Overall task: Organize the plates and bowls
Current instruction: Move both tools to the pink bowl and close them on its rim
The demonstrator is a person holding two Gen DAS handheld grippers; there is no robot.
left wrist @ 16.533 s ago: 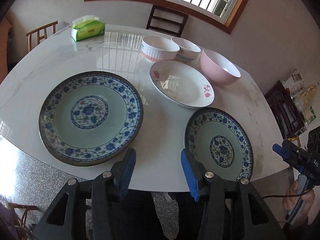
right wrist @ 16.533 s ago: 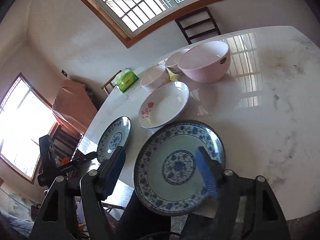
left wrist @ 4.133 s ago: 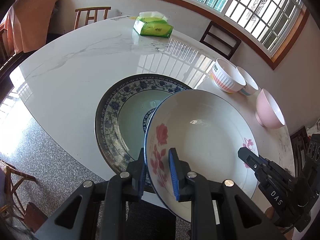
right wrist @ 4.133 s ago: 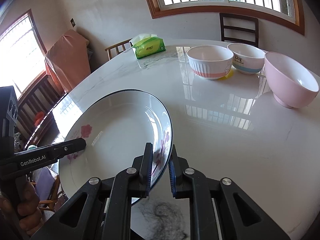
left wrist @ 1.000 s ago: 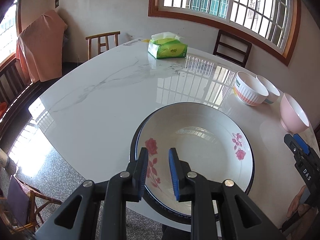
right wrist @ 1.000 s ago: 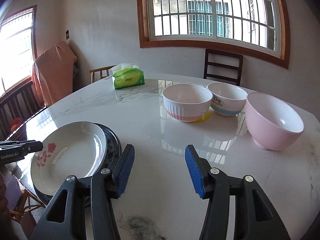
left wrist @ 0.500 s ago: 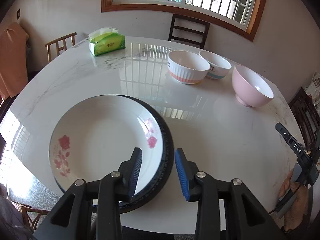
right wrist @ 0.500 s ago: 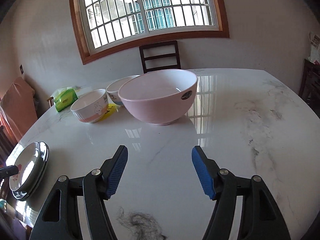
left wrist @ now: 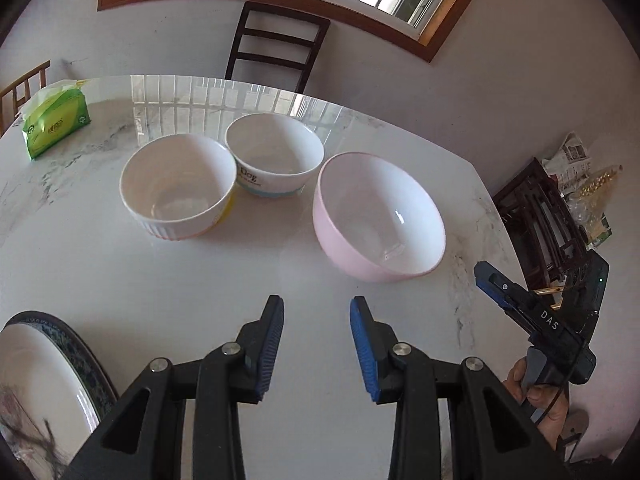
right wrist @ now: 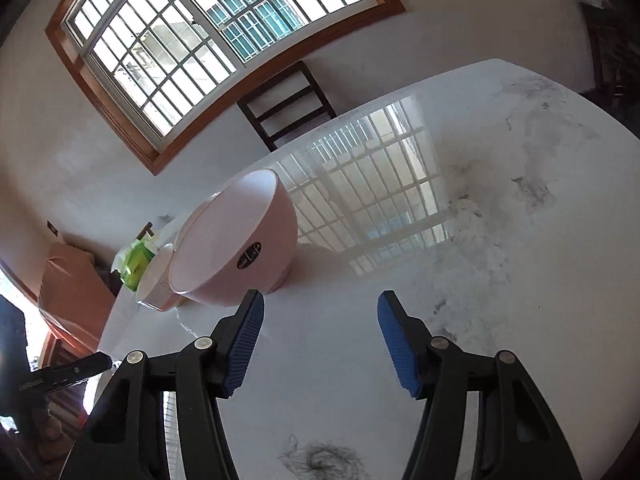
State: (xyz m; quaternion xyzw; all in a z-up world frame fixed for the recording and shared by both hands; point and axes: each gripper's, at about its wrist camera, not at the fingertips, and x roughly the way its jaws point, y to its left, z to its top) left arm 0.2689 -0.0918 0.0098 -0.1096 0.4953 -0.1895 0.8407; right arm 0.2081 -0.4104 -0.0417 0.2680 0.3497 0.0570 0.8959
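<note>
Left wrist view: left gripper [left wrist: 316, 338] is hovering released over bare table [left wrist: 160, 280], pink bowl [left wrist: 380, 216] ahead-right, apart. Right gripper [right wrist: 320, 336] is closing, nothing between jaws; pink bowl [right wrist: 236, 240] is sitting just beyond its left finger.

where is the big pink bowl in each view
Left wrist view: the glossy pink round bowl stands right of centre on the white marble table, right of two white bowls.
Right wrist view: the same bowl is left of centre, tilted by the camera's roll.
Shared landmark: the dark wooden chair under the window.
</note>
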